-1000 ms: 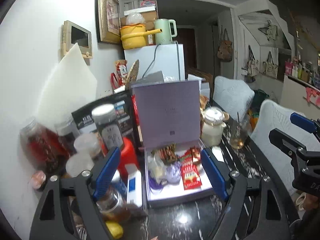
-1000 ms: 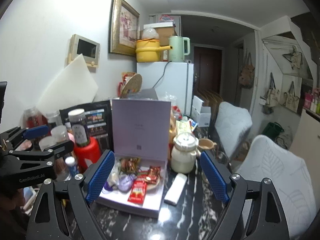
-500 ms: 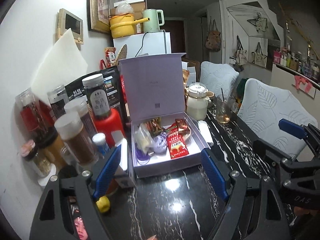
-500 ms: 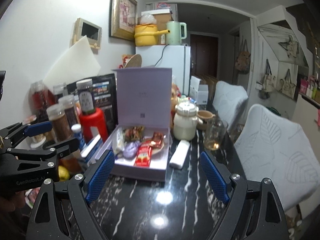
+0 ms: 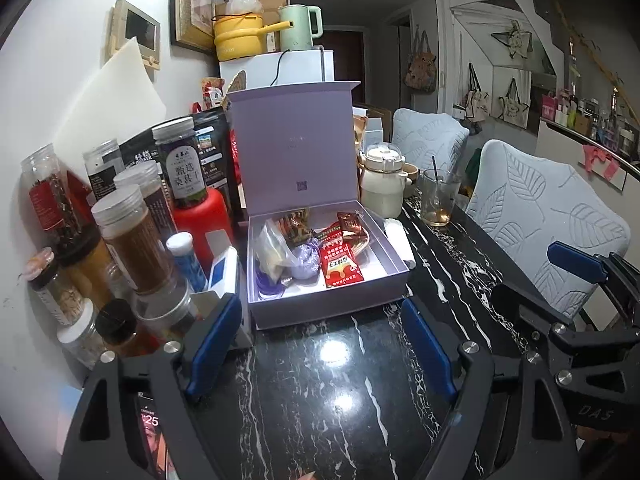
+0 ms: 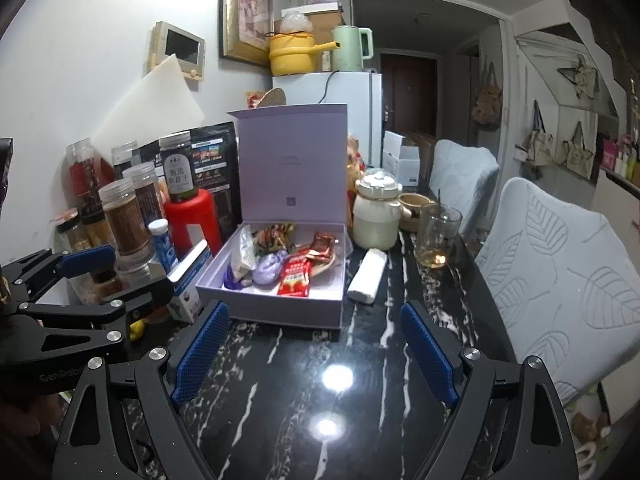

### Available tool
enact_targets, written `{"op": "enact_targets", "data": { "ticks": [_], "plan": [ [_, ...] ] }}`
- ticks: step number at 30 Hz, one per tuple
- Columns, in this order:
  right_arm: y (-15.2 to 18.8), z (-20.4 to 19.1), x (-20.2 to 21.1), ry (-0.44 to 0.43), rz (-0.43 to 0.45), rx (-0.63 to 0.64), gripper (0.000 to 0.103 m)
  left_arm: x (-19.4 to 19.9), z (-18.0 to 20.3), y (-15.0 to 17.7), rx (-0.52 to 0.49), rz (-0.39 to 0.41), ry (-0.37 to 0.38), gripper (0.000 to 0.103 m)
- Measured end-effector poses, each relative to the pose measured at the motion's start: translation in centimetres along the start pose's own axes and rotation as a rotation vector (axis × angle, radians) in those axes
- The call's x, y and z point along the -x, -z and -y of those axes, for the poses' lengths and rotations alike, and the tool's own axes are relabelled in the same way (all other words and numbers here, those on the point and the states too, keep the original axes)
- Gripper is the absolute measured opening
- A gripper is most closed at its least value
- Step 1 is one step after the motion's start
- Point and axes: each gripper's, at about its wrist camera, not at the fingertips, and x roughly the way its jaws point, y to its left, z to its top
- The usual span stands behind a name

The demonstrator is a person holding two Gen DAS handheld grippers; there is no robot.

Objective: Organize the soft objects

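A lilac box stands open on the black marble table, lid upright. Inside lie a red snack packet, a purple soft pouch, a clear bag and brown wrappers. A white roll lies on the table right of the box. My left gripper is open and empty, just in front of the box. My right gripper is open and empty, a little further back.
Several spice jars, a red bottle and a small carton crowd the table's left side. A cream jar and a glass cup stand right of the box. Padded chairs line the right edge.
Both grippers have pulled back from the box, so it looks smaller and more bare table shows in front of it. The box's contents have not moved.
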Motion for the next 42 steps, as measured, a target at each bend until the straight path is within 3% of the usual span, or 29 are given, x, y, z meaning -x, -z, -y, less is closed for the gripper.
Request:
{"op": "enact_targets", "data": {
  "ticks": [11, 42],
  "plan": [
    [0.2, 1.3, 0.0, 0.016, -0.010, -0.025, 0.088, -0.9, 0.7, 0.2, -0.004, -0.025, 0.051, 0.082],
    [0.4, 2.5, -0.5, 0.037, -0.030, -0.027, 0.088, -1.9, 1.4, 0.3, -0.003, -0.043, 0.074, 0.082]
  ]
}}
